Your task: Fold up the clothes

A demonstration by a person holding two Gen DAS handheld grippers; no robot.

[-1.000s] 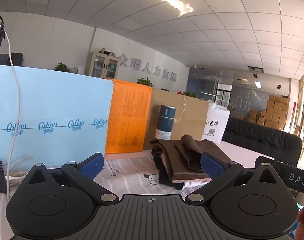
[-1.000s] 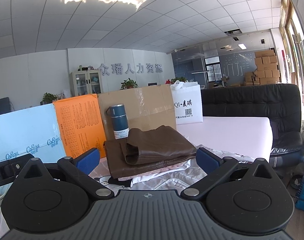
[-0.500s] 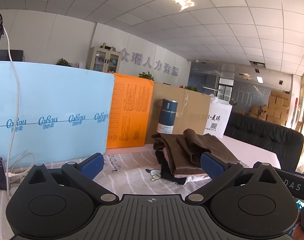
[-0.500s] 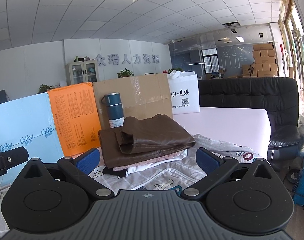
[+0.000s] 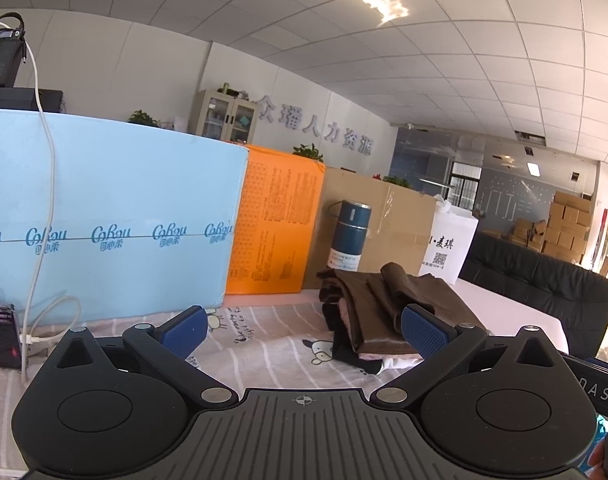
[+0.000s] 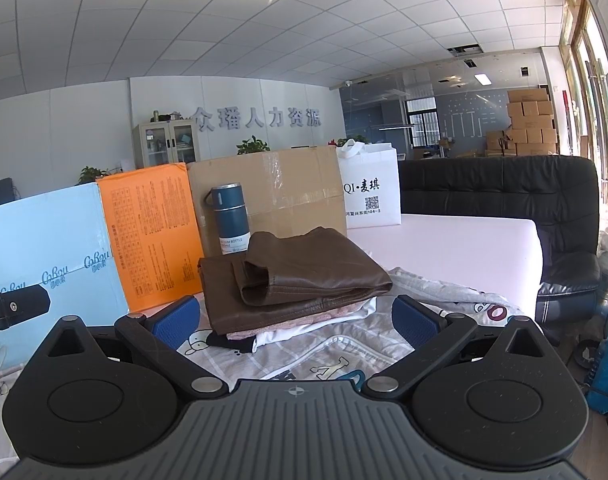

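Both grippers hang above the counter with nothing between the blue pads, so this reads as a pause between garments rather than a fold in progress; the left gripper (image 5: 301, 326) has its jaws spread wide and empty, and the right gripper (image 6: 297, 318) likewise stands wide apart and empty. Going left to right: the pale blue panel (image 5: 103, 220) carries a repeated logo that looks like "CoRou" with small Chinese characters under it; the orange panel (image 5: 275, 232) is covered in fine print too small to read; the dark blue flask (image 6: 229, 220) has a pale label where "BOTTLE" can be made out; the cardboard box (image 6: 279, 188) shows only tape; the white bag (image 6: 370, 192) reads "QI·麦琪" above a QR code and a line ending "104-3"; the back wall bears large characters, 众瑶人力资源. The stack of folded clothes (image 6: 291, 280), brown garment on top with pink, white and black layers beneath, sits on the counter in front of the flask, just ahead of both grippers. A cartoon-printed fabric (image 6: 304, 356) lies spread under the grippers and near the stack; whether it is the next garment or a cover I cannot tell. If a garment, the next move calls for lowering both grippers to its near edge and pinching it at two points well apart.
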